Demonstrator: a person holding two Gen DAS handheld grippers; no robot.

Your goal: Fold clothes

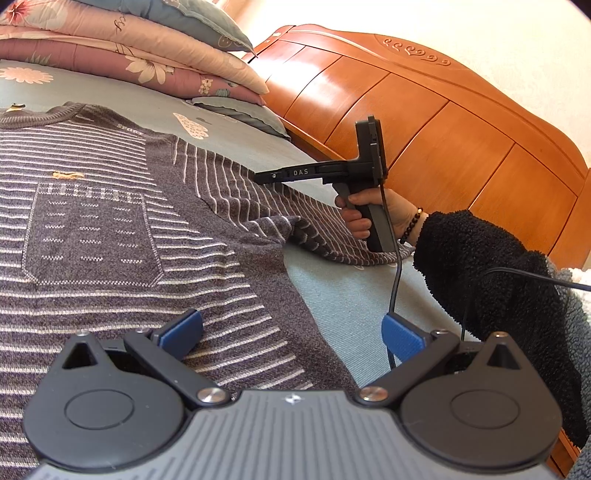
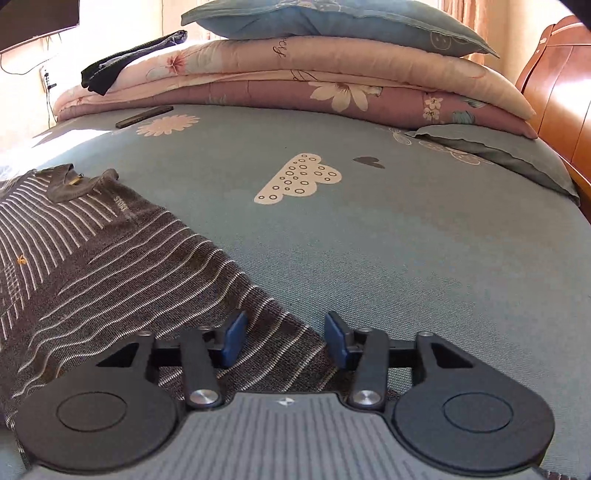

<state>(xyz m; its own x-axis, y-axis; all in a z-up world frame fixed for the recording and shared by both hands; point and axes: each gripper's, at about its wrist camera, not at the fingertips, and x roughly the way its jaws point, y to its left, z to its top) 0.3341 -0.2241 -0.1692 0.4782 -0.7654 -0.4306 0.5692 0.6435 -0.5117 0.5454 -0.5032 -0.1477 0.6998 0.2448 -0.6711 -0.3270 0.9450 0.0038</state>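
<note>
Lying flat on the bed (image 2: 369, 240): one sweater (image 1: 110, 229), grey knit, white stripes, one chest pocket. Two tools: left tool (image 1: 291, 336) spread wide above its edge; right tool (image 2: 285, 341) spread over one sleeve's end. Behind: stacked floral quilts (image 2: 295, 85), two pillows (image 2: 332, 18), wooden headboard (image 1: 406, 122).

Read "DAS" in white on the black right gripper (image 1: 264, 176); "SPORT" knitted near the sweater (image 1: 110, 229) collar; cursive letters, not legible, on the pink quilt (image 2: 332, 66).

Grey white-striped sweater (image 1: 110, 221) lies flat, face up, sleeve (image 2: 155, 266) spread.
</note>
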